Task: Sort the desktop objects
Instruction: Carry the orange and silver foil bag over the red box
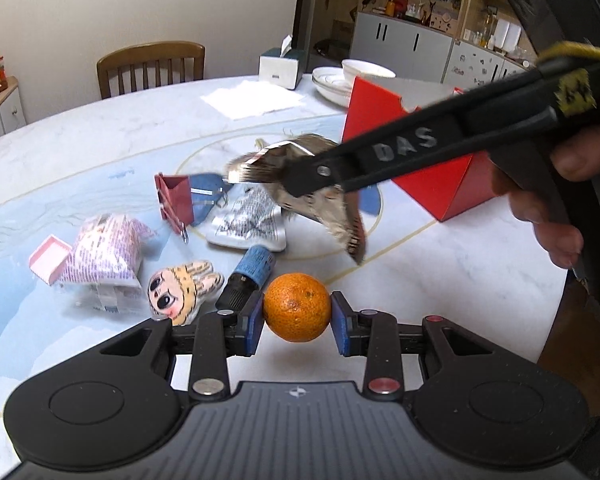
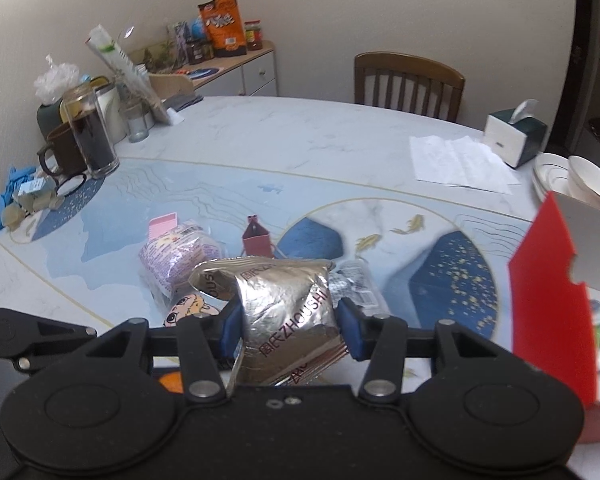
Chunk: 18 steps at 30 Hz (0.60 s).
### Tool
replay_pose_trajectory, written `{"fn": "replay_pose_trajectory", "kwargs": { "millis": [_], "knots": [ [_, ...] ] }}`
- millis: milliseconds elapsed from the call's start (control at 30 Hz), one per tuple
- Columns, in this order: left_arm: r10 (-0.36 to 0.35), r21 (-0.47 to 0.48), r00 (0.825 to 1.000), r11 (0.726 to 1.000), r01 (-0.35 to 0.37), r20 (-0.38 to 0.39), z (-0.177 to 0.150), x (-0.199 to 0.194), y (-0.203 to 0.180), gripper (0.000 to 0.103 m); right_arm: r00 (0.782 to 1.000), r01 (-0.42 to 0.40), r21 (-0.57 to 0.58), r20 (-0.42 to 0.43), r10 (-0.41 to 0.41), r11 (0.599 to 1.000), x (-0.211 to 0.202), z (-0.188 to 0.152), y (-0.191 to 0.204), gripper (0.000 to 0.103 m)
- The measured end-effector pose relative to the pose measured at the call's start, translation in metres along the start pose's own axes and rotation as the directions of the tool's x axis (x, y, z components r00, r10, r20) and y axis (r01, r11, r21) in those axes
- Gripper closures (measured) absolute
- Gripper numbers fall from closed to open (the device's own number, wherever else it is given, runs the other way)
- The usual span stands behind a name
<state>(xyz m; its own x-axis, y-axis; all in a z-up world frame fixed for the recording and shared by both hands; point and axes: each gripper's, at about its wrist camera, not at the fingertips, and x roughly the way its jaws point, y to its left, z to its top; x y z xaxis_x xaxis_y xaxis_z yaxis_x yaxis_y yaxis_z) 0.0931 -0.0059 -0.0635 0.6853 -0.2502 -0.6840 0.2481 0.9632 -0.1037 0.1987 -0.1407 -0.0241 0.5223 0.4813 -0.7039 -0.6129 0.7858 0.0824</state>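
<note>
Left wrist view: the left gripper point(image 1: 297, 316) is holding the orange point(image 1: 297, 306), its 2 fingers point(image 1: 250, 330) clamping it above the surface's point(image 1: 440, 248) near edge.

Right wrist view: the right gripper point(image 2: 288, 330) is gripping the silver packet point(image 2: 284, 312), lifted clear. Next, I judge, each is going toward the red box point(image 2: 552, 312) at the right edge.

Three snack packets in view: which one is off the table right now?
The silver foil packet, clamped in the right tool. The pink-printed packet and the clear black-printed one both lie flat on the table.
</note>
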Motion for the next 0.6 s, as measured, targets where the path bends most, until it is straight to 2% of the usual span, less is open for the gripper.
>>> {"fn": "replay_pose_trajectory", "kwargs": {
  "millis": [233,600],
  "knots": [
    [0.009,-0.005,0.999,1.0,-0.009,0.039,0.016,-0.011,-0.01,0.069,0.999,0.027,0.023,0.037,-0.027,0.999,-0.034,-0.006,-0.023,0.054],
    [0.03,0.009,0.996,0.999,-0.031,0.086,0.058,-0.007,-0.037,0.069,0.987,0.129,0.015,0.098,-0.129,0.992,-0.083,-0.011,-0.075,0.054]
  ]
}}
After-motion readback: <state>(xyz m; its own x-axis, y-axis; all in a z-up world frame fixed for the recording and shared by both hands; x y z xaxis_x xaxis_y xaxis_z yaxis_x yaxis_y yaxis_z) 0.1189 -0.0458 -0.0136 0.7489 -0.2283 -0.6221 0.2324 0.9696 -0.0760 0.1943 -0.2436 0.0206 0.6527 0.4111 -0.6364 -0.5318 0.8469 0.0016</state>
